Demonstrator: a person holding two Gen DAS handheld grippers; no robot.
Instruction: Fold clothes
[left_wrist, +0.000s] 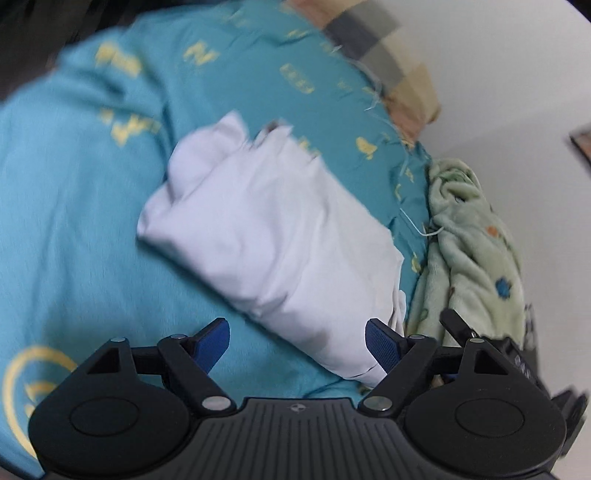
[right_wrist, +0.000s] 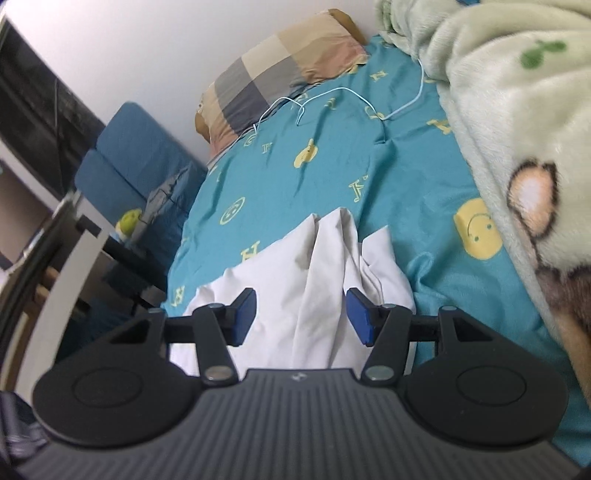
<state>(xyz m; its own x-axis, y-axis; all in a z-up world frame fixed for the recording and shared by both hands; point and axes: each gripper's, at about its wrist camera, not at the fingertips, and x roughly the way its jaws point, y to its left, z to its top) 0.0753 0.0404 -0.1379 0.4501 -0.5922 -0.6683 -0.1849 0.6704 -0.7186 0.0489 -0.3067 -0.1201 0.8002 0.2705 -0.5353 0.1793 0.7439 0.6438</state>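
A white garment (left_wrist: 266, 236) lies folded into a long bundle on the teal bed sheet (left_wrist: 74, 221). My left gripper (left_wrist: 297, 345) is open, its blue pads either side of the bundle's near end, holding nothing. In the right wrist view the same white garment (right_wrist: 306, 295) lies rumpled under and between the fingers. My right gripper (right_wrist: 301, 314) is open and hovers over the cloth, with nothing gripped.
A green fleece blanket (left_wrist: 469, 251) lies bunched at the right; it also shows in the right wrist view (right_wrist: 517, 110). A checked pillow (right_wrist: 280, 70) sits at the bed's head by the wall. A thin white cable (right_wrist: 351, 96) trails on the sheet. A blue chair (right_wrist: 133, 155) stands left of the bed.
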